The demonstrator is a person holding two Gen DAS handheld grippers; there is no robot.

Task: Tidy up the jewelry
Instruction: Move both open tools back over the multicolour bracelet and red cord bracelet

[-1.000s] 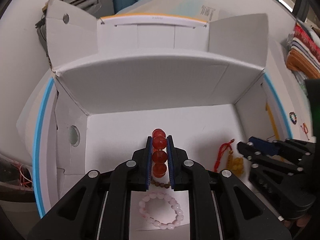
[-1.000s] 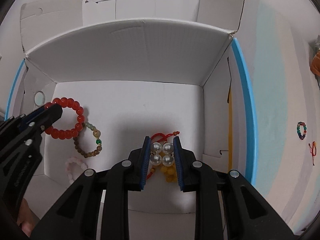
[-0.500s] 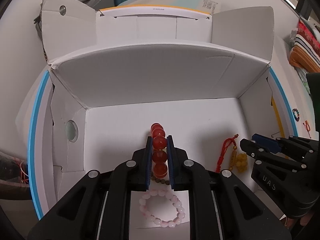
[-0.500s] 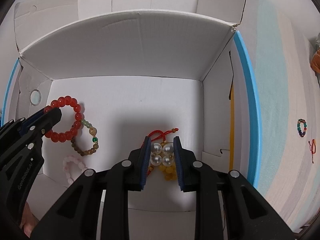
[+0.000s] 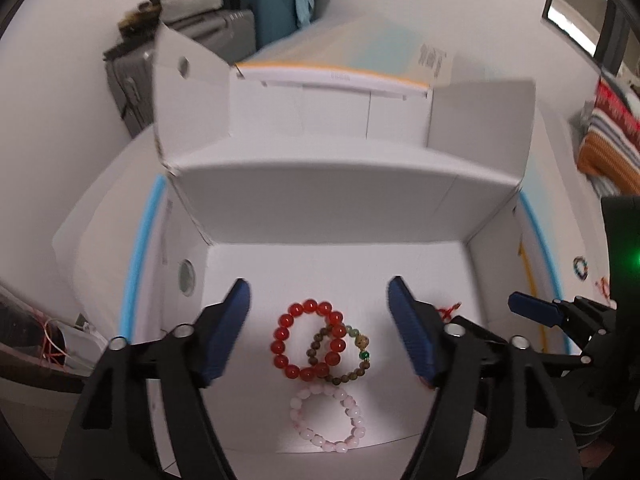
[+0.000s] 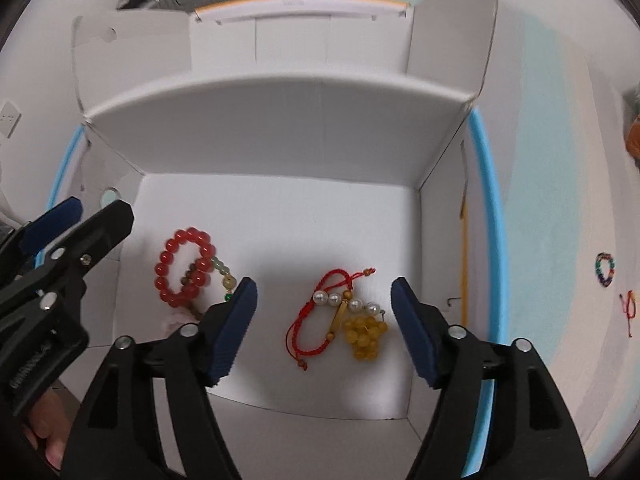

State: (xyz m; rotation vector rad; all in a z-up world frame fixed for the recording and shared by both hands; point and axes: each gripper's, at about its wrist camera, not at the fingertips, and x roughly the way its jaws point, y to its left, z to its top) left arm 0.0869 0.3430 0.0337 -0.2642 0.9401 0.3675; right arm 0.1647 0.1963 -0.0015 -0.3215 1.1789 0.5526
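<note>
Change: both tools have let go. A second ago the left tool (image 5: 318, 332) was clamped on the red bracelet (image 5: 309, 338) and the right tool (image 6: 324, 328) on the pearl and red-cord bracelet (image 6: 334, 312); both pieces now lie loose on the box floor.
Meaning for the task: two more pieces appear to be stored — this drop looks finished, and the next pickup would be outside the box.
Left tool: fingers wide apart, holding nothing, hovering over the near left part of the white box (image 5: 340, 200), pointing forward and down at the bracelets.
Right tool: fingers wide apart and empty too, above the near right part of the box, aimed down at what it released.
Red bracelet: flat on the floor, overlapping the brown bead bracelet (image 5: 344, 356), which lies just to its right.
Pink bracelet (image 5: 328, 420): just in front of those two, nearest the left camera.
Pearl and red-cord bracelet: right half of the floor, touching the bunched yellow beads (image 6: 364, 336).
Still outside: a small multicoloured bead ring (image 6: 605, 269) and a red cord piece (image 6: 629, 307) on the surface — well right of the box.
Hand: a little skin shows at the lower left of the right view, behind the left tool.
</note>
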